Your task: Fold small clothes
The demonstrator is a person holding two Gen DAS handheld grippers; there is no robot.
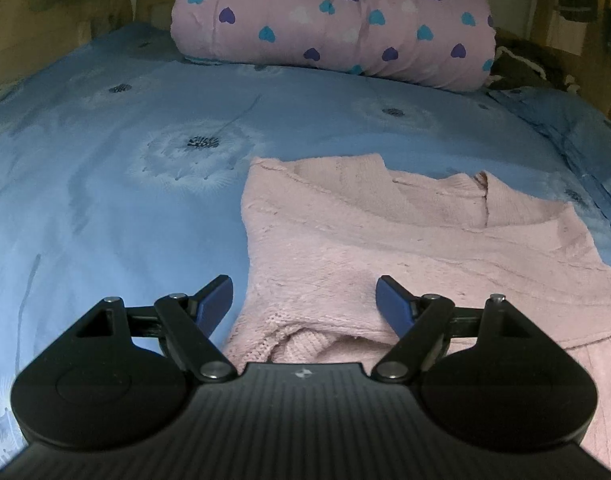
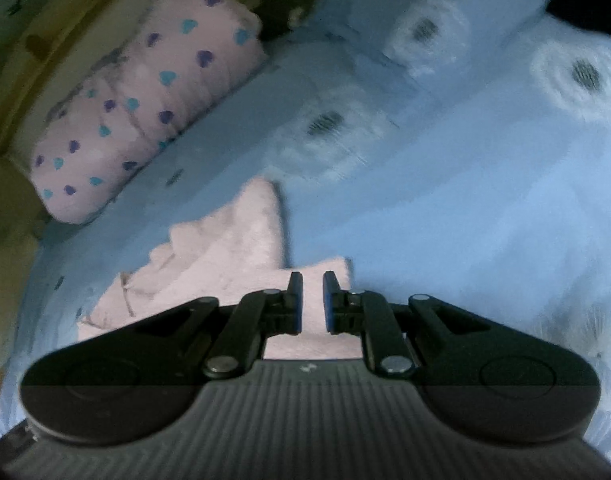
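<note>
A small pink knitted sweater [image 1: 405,248] lies partly folded on the blue dandelion-print bedsheet [image 1: 105,200]. My left gripper [image 1: 304,292] is open, hovering over the sweater's near left edge with nothing between its blue pads. In the right wrist view the same sweater [image 2: 225,248] lies below and ahead of my right gripper [image 2: 312,280]. Its jaws stand nearly shut with a narrow gap, and pink knit fills that gap; the view is blurred, so I cannot tell if it grips the fabric.
A rolled pink quilt with blue and purple hearts [image 1: 333,20] lies across the far end of the bed; it also shows in the right wrist view [image 2: 145,96]. Dark clothing [image 1: 533,64] sits at the far right. The sheet [image 2: 465,200] spreads wide to the right.
</note>
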